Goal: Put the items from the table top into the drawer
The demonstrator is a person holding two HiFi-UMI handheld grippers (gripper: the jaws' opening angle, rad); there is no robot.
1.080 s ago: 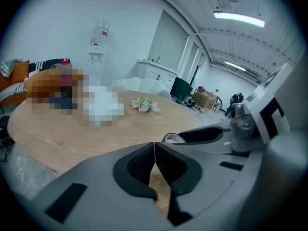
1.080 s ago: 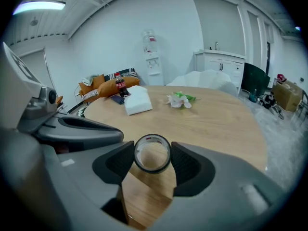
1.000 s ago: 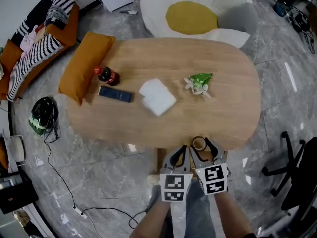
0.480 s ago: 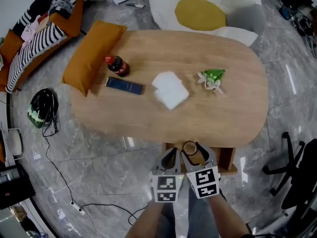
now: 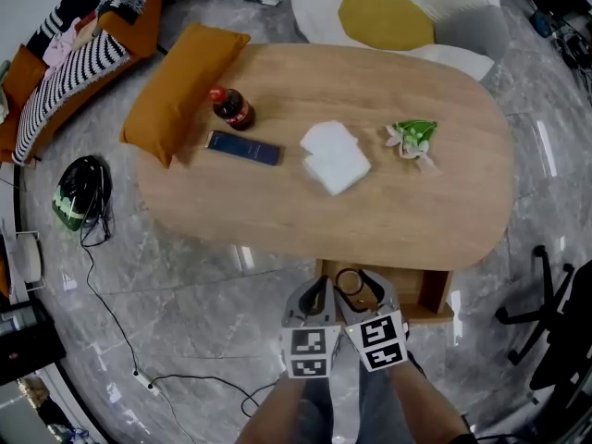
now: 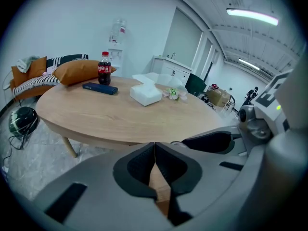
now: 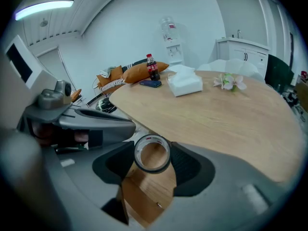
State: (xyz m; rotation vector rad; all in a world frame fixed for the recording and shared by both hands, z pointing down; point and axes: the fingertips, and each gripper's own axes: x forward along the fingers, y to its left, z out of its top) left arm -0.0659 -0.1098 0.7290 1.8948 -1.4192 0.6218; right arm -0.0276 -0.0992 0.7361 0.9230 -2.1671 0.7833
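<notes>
Head view: since the earlier frames the table (image 5: 435, 225) has slid up the picture and more of the open drawer (image 5: 433, 296) shows beneath its near edge. The left gripper (image 5: 321, 285) and right gripper (image 5: 357, 283) sit side by side over the drawer, and the cola bottle (image 5: 231, 109), dark box (image 5: 242, 148), tissue pack (image 5: 335, 157) and flower sprig (image 5: 413, 139) lie on top. Left gripper view: jaws together, nothing between them. Right gripper view: pads clamped on the tape roll (image 7: 152, 153), held above the drawer's wooden floor, just short of the table edge.
</notes>
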